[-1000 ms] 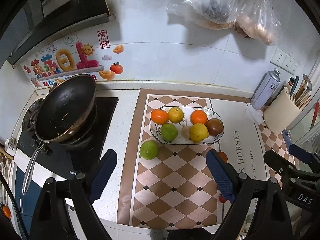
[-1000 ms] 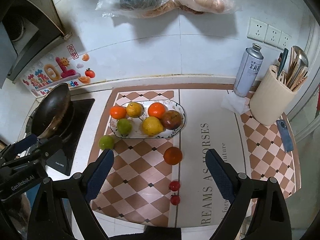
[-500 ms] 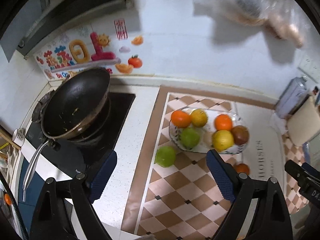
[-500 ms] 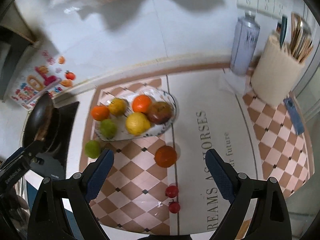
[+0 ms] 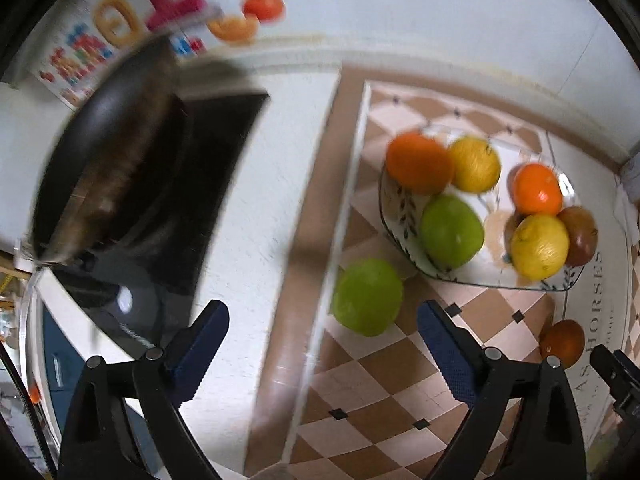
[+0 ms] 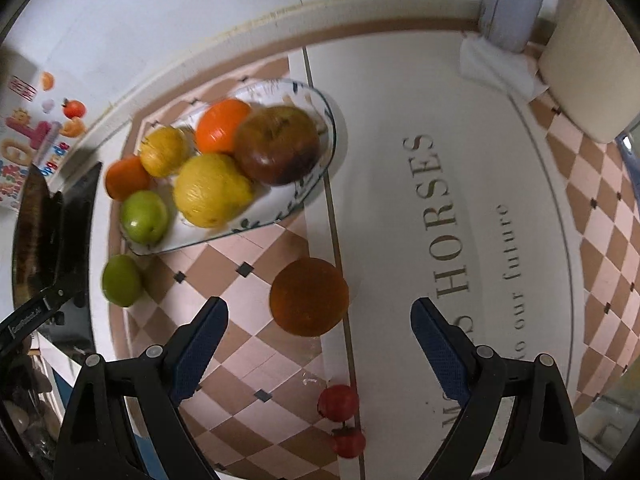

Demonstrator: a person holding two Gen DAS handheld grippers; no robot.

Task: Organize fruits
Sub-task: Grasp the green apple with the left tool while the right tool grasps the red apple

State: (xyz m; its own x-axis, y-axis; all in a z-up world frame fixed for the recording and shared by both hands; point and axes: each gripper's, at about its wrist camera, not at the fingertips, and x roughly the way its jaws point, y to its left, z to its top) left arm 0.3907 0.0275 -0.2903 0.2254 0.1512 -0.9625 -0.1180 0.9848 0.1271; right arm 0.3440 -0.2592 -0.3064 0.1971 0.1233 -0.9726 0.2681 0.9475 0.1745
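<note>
Fruit plate (image 6: 324, 152) at mat's back edge, six fruits inside; loose green fruit (image 5: 367, 297) before empty, spread left gripper (image 5: 322, 344); orange (image 6: 308, 296) before empty, spread right gripper (image 6: 319, 338); pan (image 5: 104, 160) on stove.

Black pan (image 5: 116, 168) on stove (image 5: 208, 184).

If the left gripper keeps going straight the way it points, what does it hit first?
Most likely the loose green fruit on the mat, lying just ahead between the open left gripper fingers, nearer the right one; depth is uncertain.
</note>
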